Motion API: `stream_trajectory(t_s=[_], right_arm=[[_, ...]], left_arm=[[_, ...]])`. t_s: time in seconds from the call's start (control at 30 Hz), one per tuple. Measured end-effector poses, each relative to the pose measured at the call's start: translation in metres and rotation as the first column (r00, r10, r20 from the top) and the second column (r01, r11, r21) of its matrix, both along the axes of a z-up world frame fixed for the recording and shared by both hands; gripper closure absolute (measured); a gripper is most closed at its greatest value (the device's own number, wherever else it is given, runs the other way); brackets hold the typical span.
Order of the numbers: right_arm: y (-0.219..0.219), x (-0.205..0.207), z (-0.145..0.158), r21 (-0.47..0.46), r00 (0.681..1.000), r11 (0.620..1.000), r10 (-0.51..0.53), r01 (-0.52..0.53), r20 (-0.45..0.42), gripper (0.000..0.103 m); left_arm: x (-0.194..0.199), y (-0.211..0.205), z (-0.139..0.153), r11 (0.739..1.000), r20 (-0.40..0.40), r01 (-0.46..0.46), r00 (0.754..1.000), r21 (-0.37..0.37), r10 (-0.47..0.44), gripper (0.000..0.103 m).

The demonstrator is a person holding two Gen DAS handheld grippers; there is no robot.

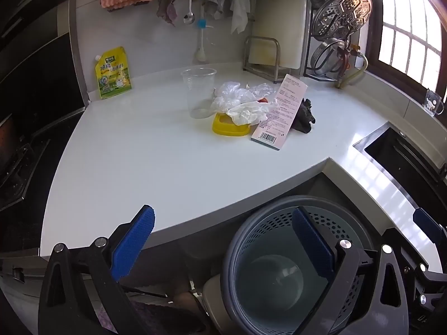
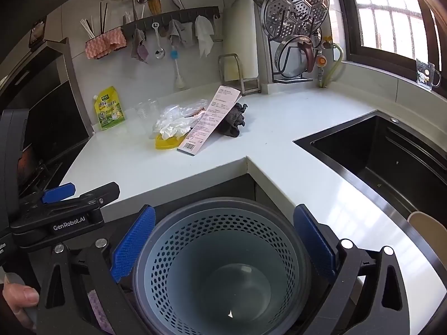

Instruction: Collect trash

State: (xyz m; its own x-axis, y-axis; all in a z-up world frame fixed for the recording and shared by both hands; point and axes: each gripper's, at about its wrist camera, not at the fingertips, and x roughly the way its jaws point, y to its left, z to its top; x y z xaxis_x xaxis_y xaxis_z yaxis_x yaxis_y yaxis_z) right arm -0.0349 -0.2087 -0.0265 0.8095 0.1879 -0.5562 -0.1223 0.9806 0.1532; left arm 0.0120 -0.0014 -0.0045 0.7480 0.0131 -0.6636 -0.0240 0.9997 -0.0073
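Observation:
A heap of trash lies mid-counter: a clear plastic cup [image 1: 198, 92], crumpled clear and white plastic [image 1: 243, 103], a yellow lid [image 1: 230, 128], a pink barcoded card [image 1: 279, 114] and a dark crumpled rag [image 1: 304, 114]. The right wrist view shows the same heap: cup [image 2: 146, 110], plastic [image 2: 178, 120], yellow lid [image 2: 166, 142], card [image 2: 212, 120], rag [image 2: 233, 121]. A grey perforated bin [image 1: 279, 265] [image 2: 220, 265] stands below the counter corner. My left gripper [image 1: 223, 245] is open and empty, near the counter's front edge. My right gripper [image 2: 223, 245] is open and empty above the bin.
A yellow-green pouch [image 1: 113, 74] leans on the back wall. A black sink [image 2: 391, 153] is sunk in the counter [image 1: 167, 162] at right. A metal rack [image 1: 262, 55] and a steamer stand [image 2: 296, 14] sit at the back. A stove [image 1: 16, 153] lies at left.

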Motion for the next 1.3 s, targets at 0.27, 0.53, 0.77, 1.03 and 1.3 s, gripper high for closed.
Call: stream_trajectory(t_s=[0.27,0.53,0.77,1.03,1.3], right_arm=[[-0.004,0.004,-0.001,0.008,1.0,1.0,-0.001,0.001,-0.002,0.008],[-0.005,0.003,0.001,0.003,1.0,1.0,0.003,-0.003,0.003,0.008],[-0.004,0.0,0.003,-0.002,1.0,1.0,0.003,-0.003,0.009,0.008],[-0.006,-0.002,0.005,0.001,1.0,1.0,-0.005,0.005,0.016,0.008],[-0.005,-0.002,0.006,0.002,1.0,1.0,0.005,-0.005,0.011,0.008]], left_arm=[[0.002,-0.002,-0.001,1.0,0.008,0.001,1.0,0.004,-0.001,0.006],[-0.001,-0.001,0.001,1.0,0.018,-0.013,1.0,0.003,0.013,0.006],[-0.002,0.004,0.003,1.0,0.022,-0.024,0.999,-0.005,0.024,0.006],[-0.006,0.005,0.003,0.999,0.027,-0.031,0.999,-0.007,0.032,0.006],[-0.012,0.012,0.003,0.999,0.029,-0.048,0.998,-0.018,0.048,0.006]])
